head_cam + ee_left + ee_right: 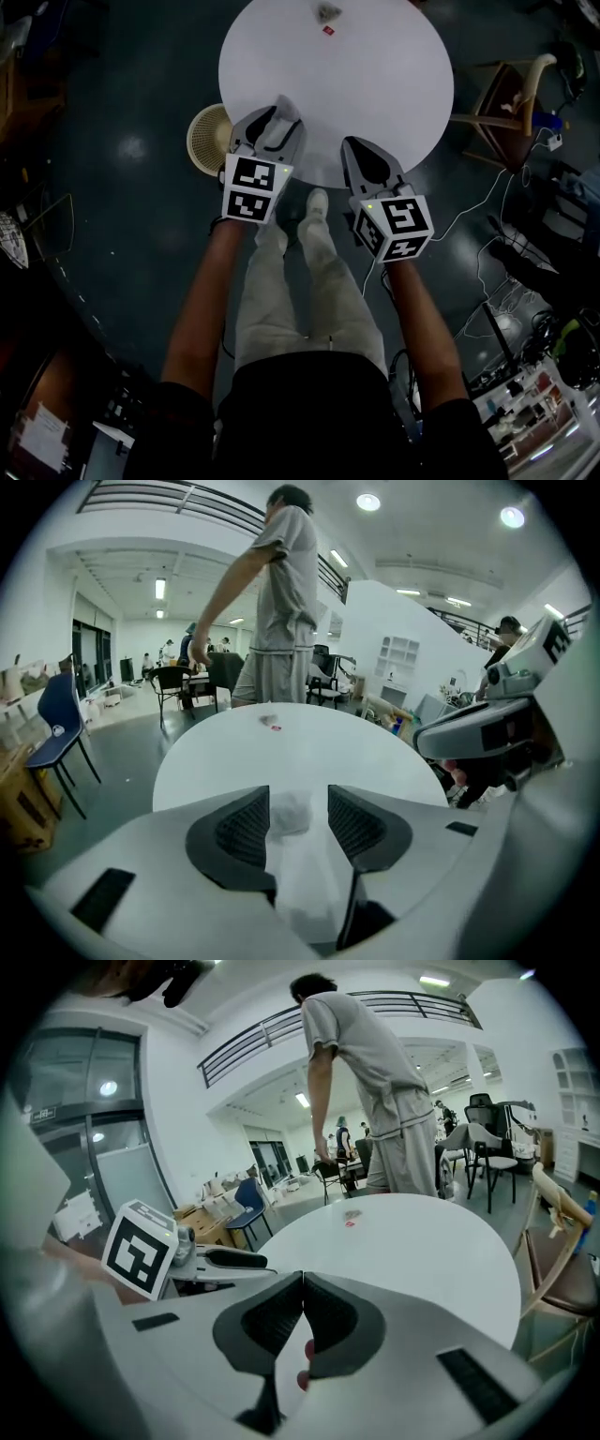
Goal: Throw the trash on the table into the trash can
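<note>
A round white table point(375, 84) carries a grey crumpled scrap point(326, 11) and a small red scrap point(328, 30) at its far side; both scraps point(270, 721) also show in the left gripper view. My left gripper point(279, 114) hangs over the table's near left edge. Its jaws stand open with a white crumpled tissue point(289, 810) in the gap between them. The beige woven trash can point(208, 138) stands on the floor just left of that gripper. My right gripper point(361, 150) is at the near edge too, shut, with nothing gripped point(302, 1283).
A person in grey clothes point(281, 592) stands bent over at the table's far side. A wooden chair point(511, 94) is to the right, with cables point(487, 244) on the dark floor. A blue chair point(61, 724) stands at the left. The wearer's legs point(300, 281) are below the table edge.
</note>
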### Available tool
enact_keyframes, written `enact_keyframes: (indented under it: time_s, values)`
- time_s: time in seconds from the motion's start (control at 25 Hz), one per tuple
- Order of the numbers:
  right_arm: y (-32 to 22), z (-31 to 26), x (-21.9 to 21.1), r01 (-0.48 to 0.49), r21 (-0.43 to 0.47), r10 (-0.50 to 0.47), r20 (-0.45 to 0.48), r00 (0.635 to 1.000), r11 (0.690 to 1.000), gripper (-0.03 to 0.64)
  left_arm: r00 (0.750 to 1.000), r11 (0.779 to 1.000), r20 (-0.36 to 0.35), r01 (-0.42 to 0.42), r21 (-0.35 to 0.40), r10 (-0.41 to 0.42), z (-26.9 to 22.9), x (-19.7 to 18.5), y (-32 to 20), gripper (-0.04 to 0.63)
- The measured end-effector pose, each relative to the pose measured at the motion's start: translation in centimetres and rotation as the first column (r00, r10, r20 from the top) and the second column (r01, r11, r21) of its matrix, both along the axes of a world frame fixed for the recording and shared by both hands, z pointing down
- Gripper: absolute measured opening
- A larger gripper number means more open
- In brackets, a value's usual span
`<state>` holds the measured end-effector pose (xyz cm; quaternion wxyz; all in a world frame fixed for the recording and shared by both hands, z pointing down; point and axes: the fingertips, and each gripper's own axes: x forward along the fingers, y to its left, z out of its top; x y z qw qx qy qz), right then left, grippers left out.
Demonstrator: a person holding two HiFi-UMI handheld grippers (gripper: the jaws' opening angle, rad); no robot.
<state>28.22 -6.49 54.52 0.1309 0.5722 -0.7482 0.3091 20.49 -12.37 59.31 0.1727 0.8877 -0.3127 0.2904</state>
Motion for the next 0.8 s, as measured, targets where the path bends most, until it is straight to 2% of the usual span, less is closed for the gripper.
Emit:
enact_keyframes:
  time_s: [0.12, 0.36, 0.56, 0.8]
  values:
    - [0.1, 1.0, 0.1, -0.001, -0.008, 0.001, 0.001, 1.000, 1.000, 0.018, 0.998, 1.000, 0.053, -0.017, 0.008, 0.017, 1.5, 0.6, -0.5, 0.192]
    - [0.2, 2.2, 0.7, -0.014, -0.019, 0.014, 0.015, 1.000, 1.000, 0.018, 0.995, 1.000, 0.103, -0.017, 0.012, 0.016, 3.0, 1.1, -1.0, 0.190]
    - [0.7, 2.6, 1.6, -0.011, -0.029, 0.012, 0.017, 1.000, 1.000, 0.018, 0.993, 1.000, 0.119, 0.005, 0.027, -0.008, 3.2, 1.4, -1.2, 0.108]
    - [0.9, 2.6, 1.5, -0.001, -0.030, 0.002, 0.017, 1.000, 1.000, 0.018, 0.991, 0.999, 0.132, 0.022, 0.030, -0.025, 3.1, 1.1, -1.1, 0.063]
